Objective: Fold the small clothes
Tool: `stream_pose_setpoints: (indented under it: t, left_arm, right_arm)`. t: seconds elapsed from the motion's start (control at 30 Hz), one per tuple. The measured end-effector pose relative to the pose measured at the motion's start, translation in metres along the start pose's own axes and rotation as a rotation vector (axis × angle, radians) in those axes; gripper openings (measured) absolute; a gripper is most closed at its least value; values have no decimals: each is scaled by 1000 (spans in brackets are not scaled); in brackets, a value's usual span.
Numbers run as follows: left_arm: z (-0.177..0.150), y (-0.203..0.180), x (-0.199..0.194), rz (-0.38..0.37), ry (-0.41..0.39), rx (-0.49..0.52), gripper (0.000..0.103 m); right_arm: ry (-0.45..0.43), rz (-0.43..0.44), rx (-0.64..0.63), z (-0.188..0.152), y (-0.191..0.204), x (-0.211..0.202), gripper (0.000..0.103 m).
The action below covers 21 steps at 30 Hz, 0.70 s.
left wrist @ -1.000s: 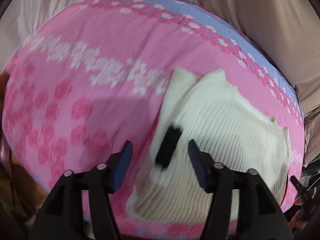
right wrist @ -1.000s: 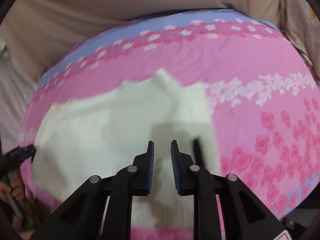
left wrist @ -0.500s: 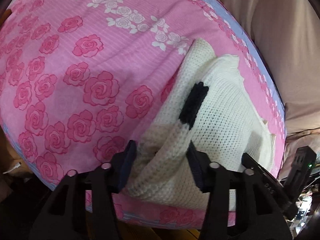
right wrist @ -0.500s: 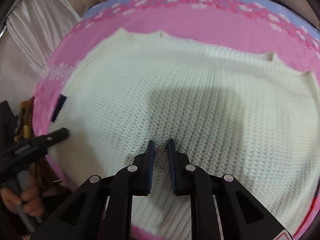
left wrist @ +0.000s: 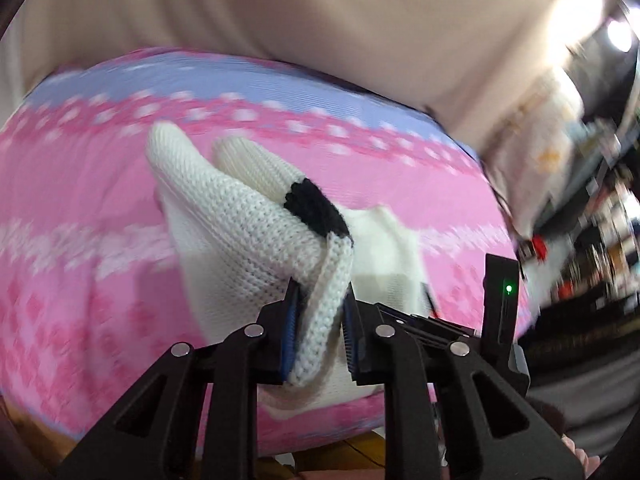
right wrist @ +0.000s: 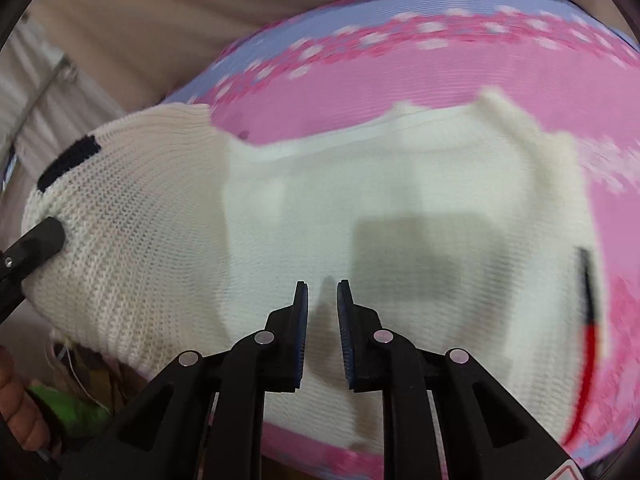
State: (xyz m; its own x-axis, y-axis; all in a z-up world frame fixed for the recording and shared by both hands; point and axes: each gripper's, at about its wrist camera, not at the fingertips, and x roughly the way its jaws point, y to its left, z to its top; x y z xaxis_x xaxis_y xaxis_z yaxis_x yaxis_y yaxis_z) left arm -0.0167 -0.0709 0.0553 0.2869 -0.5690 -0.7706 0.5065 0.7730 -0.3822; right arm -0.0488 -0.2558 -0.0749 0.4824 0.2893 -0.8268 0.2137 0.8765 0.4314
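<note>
A small cream knitted sweater (right wrist: 360, 208) with black stripes lies on a pink flowered sheet (right wrist: 440, 68). My left gripper (left wrist: 320, 320) is shut on the sweater's left edge (left wrist: 324, 292) and lifts it off the sheet, just below a black stripe (left wrist: 316, 208). In the right wrist view the left gripper's finger (right wrist: 36, 244) shows at the raised left part. My right gripper (right wrist: 322, 312) hovers over the sweater's front middle, jaws a narrow gap apart with nothing between them.
The sheet (left wrist: 100, 208) has a lilac border (left wrist: 200, 80) at the far side against beige fabric (left wrist: 280, 8). Cluttered shelves (left wrist: 600, 208) stand at the right. A hand (right wrist: 16, 412) and something green (right wrist: 68, 408) show at the lower left.
My left gripper closed on the sweater's left edge and lifted it, swinging up and to the right. My right gripper drew back from the knit and its jaws parted slightly.
</note>
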Motion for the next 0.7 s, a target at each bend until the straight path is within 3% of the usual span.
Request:
stream_pose_setpoints:
  t: [0.1, 0.17, 0.27, 0.3, 0.37, 0.4, 0.43, 0.53, 0.6, 0.7]
  left_arm:
    - [0, -45, 41, -35, 76, 107, 19]
    - [-11, -69, 90, -40, 192, 177, 22]
    - [-35, -75, 136, 22, 341, 165, 27]
    - [-39, -73, 136, 15, 342, 148, 32]
    - [-40, -66, 117, -6, 293, 137, 51]
    - [-38, -62, 106, 11, 268, 136, 70]
    - [-33, -55, 93, 33, 229, 128, 79]
    - [-26, -22, 63, 70, 173, 75, 87]
    - [-26, -3, 62, 101, 208, 62, 87]
    - [-52, 27, 62, 176, 287, 31, 87]
  right_arm:
    - [-57, -45, 105, -5, -50, -34, 19]
    - [-85, -74, 168, -10, -82, -54, 21]
    - [-103, -102, 229, -17, -110, -71, 25]
    - [-110, -109, 242, -19, -115, -76, 27]
    - [-122, -105, 245, -19, -117, -85, 44]
    - [-125, -96, 243, -18, -115, -86, 50]
    - [-126, -82, 241, -16, -110, -86, 60]
    - [-92, 3, 213, 0, -83, -72, 69]
    - [-61, 32, 174, 11, -62, -53, 75]
    - [37, 14, 116, 25, -39, -16, 79]
